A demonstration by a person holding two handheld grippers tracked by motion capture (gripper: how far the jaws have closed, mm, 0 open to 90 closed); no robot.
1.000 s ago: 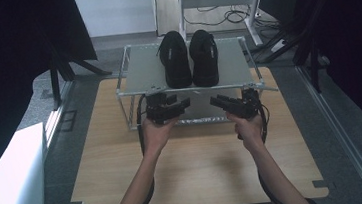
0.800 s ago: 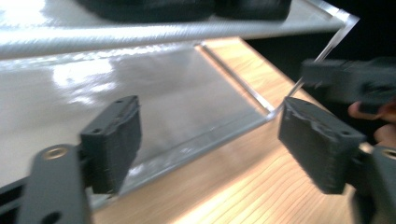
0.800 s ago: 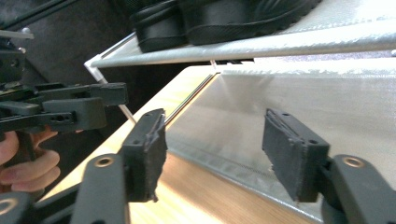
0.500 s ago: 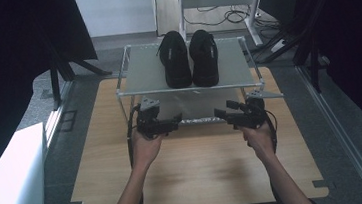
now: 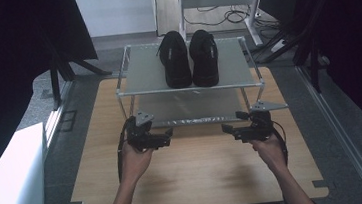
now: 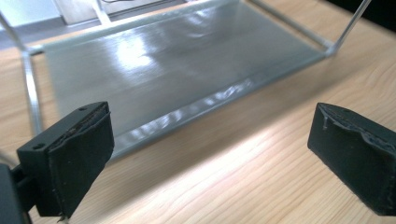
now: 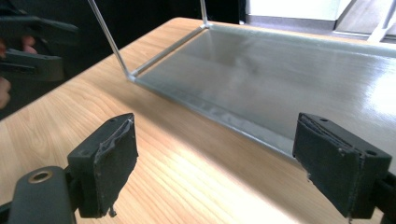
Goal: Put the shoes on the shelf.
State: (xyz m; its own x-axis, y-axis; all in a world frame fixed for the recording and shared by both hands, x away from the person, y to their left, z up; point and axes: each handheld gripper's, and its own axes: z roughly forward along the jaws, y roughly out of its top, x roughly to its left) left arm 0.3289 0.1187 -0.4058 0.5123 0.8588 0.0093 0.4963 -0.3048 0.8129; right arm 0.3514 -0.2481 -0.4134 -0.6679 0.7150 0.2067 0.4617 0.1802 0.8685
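A pair of black shoes (image 5: 189, 58) stands side by side on the top shelf of a metal rack (image 5: 142, 80) at the far side of the wooden table (image 5: 196, 181). My left gripper (image 5: 168, 136) hovers low in front of the rack's lower shelf (image 6: 177, 70), its tips pointing inward. My right gripper (image 5: 228, 130) mirrors it on the right. In the left gripper view my left gripper (image 6: 212, 156) stands open over bare wood. In the right gripper view my right gripper (image 7: 219, 161) is also open. Both sets of jaws have just been opening, with nothing between them.
A white box (image 5: 11, 183) stands off the table's left edge. Dark curtains flank both sides. A white stand with cables (image 5: 219, 3) is behind the rack. The lower shelf (image 7: 280, 70) is bare, and the left gripper (image 7: 32, 46) appears at the right gripper view's top left.
Both hands have drawn back from the rack toward the near side and moved apart. Both sets of jaws stand wider than before. The shoes have not moved.
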